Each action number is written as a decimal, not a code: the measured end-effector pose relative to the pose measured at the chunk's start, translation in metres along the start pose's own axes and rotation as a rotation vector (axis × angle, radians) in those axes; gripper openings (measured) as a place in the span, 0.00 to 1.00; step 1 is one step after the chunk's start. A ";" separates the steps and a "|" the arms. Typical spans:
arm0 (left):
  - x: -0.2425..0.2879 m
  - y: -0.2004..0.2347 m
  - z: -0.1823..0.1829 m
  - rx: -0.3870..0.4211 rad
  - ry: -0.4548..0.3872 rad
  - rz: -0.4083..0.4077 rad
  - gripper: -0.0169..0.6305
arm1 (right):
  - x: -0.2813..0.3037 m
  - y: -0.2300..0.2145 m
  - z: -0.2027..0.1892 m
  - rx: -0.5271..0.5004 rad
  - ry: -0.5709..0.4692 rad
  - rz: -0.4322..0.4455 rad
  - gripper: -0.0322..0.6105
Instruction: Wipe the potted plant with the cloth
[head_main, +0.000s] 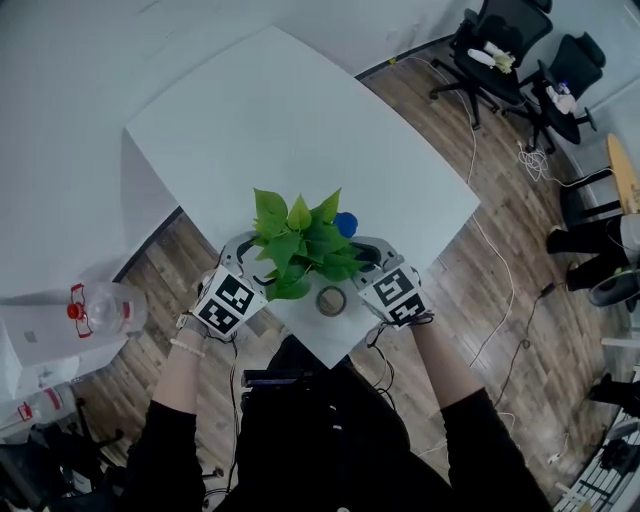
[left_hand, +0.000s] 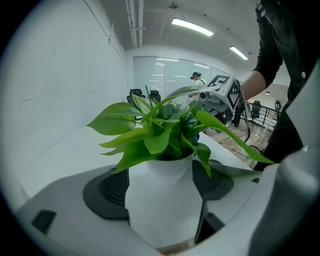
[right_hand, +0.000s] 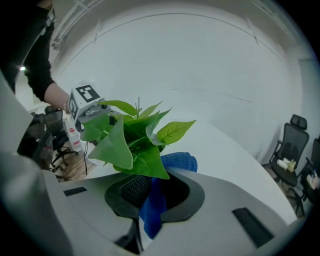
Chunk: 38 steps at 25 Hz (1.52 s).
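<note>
A green leafy plant (head_main: 300, 245) in a white pot (left_hand: 160, 200) stands near the front corner of the white table (head_main: 280, 130). My left gripper (left_hand: 160, 186) is open, and the pot sits between its two dark pads (left_hand: 107, 192), which flank the pot closely. In the head view the left gripper (head_main: 258, 258) reaches in under the leaves from the left. My right gripper (right_hand: 155, 189) is shut on a blue cloth (right_hand: 152, 207) that hangs between its pads, bunched just behind the leaves (right_hand: 135, 137). From above, the right gripper (head_main: 366, 252) and the cloth (head_main: 346, 223) lie at the plant's right.
A roll of tape (head_main: 331, 300) lies on the table corner between the two grippers. A large clear bottle with a red cap (head_main: 100, 308) stands lower at the left. Office chairs (head_main: 500, 45) and cables (head_main: 500, 290) occupy the wooden floor to the right.
</note>
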<state>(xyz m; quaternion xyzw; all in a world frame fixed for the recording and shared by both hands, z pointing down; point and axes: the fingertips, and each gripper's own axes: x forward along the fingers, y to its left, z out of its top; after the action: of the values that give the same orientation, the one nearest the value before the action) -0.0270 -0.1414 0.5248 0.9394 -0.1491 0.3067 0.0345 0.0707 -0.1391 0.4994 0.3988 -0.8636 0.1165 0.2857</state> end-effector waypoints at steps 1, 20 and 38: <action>0.001 0.001 0.003 0.013 -0.005 -0.011 0.62 | 0.002 -0.001 0.002 -0.041 0.004 0.020 0.17; 0.013 -0.009 0.021 -0.015 -0.057 0.049 0.58 | 0.002 0.004 -0.009 -0.137 0.060 0.047 0.17; 0.016 -0.014 0.022 -0.098 -0.028 0.123 0.57 | 0.012 0.093 -0.019 -0.087 0.031 0.070 0.17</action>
<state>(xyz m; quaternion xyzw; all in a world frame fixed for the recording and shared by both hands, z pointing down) 0.0015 -0.1358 0.5165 0.9298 -0.2219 0.2875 0.0595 0.0022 -0.0778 0.5248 0.3537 -0.8768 0.0948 0.3118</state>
